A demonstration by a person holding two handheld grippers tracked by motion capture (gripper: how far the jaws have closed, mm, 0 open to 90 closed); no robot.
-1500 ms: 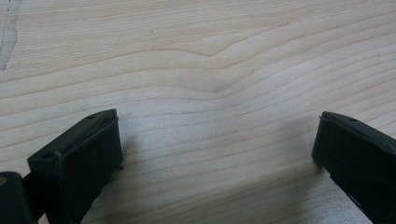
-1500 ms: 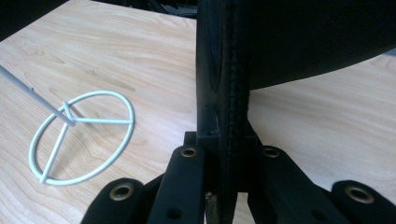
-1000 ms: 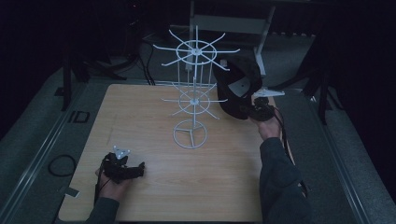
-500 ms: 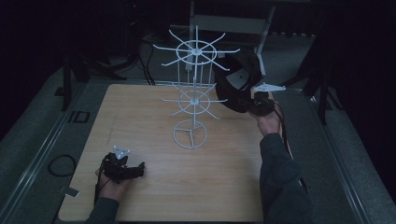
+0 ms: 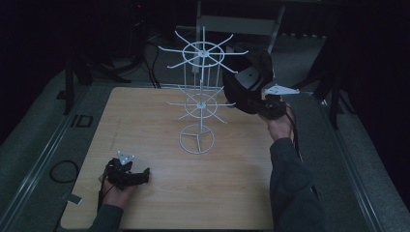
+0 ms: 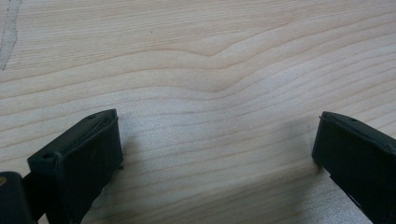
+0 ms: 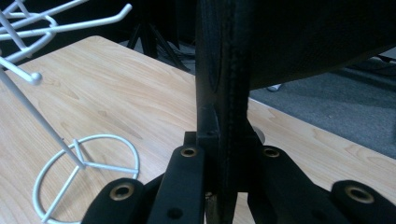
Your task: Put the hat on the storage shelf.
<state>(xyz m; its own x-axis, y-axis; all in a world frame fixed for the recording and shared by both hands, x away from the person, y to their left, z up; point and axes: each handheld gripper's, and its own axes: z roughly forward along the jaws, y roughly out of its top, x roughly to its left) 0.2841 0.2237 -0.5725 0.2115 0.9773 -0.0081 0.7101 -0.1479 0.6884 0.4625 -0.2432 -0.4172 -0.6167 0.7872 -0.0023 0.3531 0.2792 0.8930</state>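
Observation:
A white wire rack (image 5: 200, 104) with two tiers of hooked arms stands at the middle of the wooden table (image 5: 140, 121). My right gripper (image 5: 265, 107) is raised at the rack's right side, shut on the thin edge of a black cap (image 5: 246, 77). The cap hangs against the tips of the upper arms. In the right gripper view the jaws (image 7: 226, 144) pinch that edge, the cap (image 7: 303, 37) looms above, and the rack's ring base (image 7: 84, 163) lies to the left. My left gripper (image 5: 138, 176) rests on the table at the near left, open (image 6: 215, 154) over bare wood.
Dark stands and cables crowd the floor behind the table. A metal rail (image 5: 53, 145) runs along the left side, with a loop of cable (image 5: 63, 171) beside it. Grey carpet (image 5: 358, 159) lies to the right.
The right gripper has lifted the black cap a little higher, closer to the rack's upper tier. The left gripper has stayed put.

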